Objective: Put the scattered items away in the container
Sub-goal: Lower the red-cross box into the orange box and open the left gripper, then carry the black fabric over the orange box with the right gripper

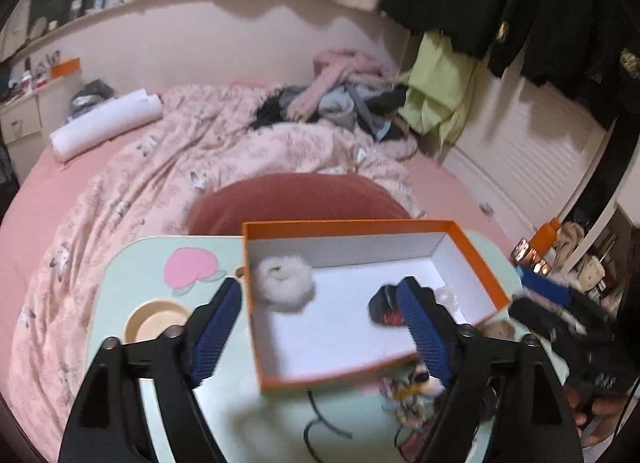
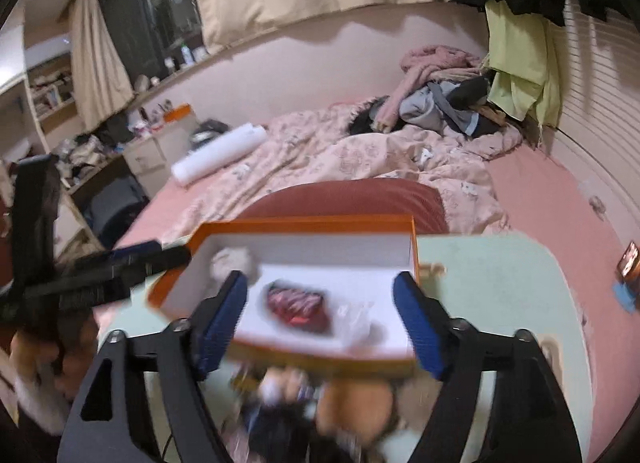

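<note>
Tools (image 1: 320, 319) (image 2: 320, 313) both wide open, empty, over orange box (image 1: 476, 259).

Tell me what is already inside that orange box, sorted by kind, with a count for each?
Inside the orange box:
White fluffy pom-pom: 1
Dark item with red markings: 1
Clear crinkly item: 1
Total: 3
The blurred pile of small items on the table in front of the box is not counted.
</note>
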`<action>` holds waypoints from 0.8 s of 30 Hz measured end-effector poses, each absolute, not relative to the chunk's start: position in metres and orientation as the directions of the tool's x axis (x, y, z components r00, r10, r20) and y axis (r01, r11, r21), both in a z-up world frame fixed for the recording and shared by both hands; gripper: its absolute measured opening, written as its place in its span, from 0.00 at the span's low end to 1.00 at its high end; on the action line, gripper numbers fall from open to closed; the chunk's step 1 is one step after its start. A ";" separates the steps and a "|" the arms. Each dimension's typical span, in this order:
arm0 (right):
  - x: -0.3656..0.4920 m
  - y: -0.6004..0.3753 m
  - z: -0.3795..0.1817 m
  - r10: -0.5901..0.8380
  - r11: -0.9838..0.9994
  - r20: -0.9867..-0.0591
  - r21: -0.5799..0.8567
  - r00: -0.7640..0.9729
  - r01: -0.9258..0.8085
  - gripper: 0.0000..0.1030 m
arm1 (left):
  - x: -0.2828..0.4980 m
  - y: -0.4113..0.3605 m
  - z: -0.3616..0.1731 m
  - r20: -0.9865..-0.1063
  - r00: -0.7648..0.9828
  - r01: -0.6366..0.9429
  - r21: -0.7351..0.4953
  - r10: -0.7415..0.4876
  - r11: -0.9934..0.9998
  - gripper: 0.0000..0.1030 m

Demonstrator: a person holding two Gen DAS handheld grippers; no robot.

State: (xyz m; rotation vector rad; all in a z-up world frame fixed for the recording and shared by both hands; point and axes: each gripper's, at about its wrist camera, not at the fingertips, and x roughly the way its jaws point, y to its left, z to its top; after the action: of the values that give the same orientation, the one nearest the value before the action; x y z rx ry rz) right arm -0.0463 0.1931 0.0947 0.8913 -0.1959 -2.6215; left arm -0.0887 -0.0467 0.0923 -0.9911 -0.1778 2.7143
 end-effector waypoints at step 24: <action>0.022 0.187 0.045 -0.425 -0.905 -0.598 0.260 -0.680 0.337 0.27 | 0.013 -0.015 -0.006 -0.705 -0.702 -0.134 -0.001 0.095 -0.991 0.93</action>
State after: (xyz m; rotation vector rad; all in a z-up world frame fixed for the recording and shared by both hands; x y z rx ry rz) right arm 0.0222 0.1873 0.0452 0.9511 -0.1795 -2.5439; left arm 0.0133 -0.0154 -0.0057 -1.1512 0.0760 2.7879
